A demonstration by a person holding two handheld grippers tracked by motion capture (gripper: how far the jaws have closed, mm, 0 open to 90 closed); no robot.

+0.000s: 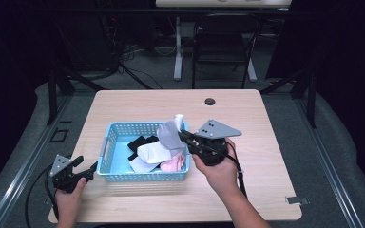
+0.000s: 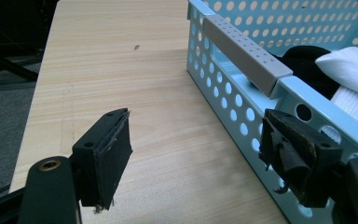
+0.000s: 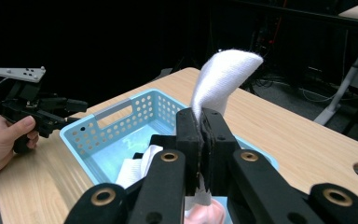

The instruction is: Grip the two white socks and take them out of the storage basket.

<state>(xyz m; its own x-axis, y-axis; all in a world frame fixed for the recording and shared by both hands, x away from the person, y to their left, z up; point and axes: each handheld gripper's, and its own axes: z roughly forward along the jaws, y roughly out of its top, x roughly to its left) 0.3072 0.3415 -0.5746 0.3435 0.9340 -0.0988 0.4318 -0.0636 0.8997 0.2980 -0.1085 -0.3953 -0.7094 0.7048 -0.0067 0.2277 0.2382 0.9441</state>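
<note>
Clamped tight on a white sock (image 3: 223, 77), right gripper (image 1: 184, 137), jaws pressed together with the cloth pinched between the pads; in the right gripper view, sock standing up out of the jaws and curling over at the top. Seen from the high view as grey-white cloth (image 1: 169, 133) lifted above the far right part of the blue basket (image 1: 105, 151), lower end trailing down toward the pile inside. Directly beneath the gripper, more laundry in the basket: white cloth (image 1: 152, 153), a black piece (image 1: 140, 143) to its left, a pink piece (image 1: 176, 165) at the near right corner. Behind the gripper, the person's right hand (image 1: 221, 172) around its body, grey three-cornered plate (image 1: 217, 128) on top, cable trailing back along the forearm.

Farther out to the left, left gripper (image 1: 89, 171) at the near left corner of the basket, held by the left hand (image 1: 71, 192) at the edge of the table (image 1: 247, 114). Open wide, nothing held; in the left gripper view (image 2: 196, 149), one jaw over bare wood, the other right against the perforated outer wall of the basket (image 2: 223, 88), whether touching or just beside not clear. Grey handle strip (image 2: 244, 53) on the rim just beyond that jaw, black and white cloth inside past it.
</note>
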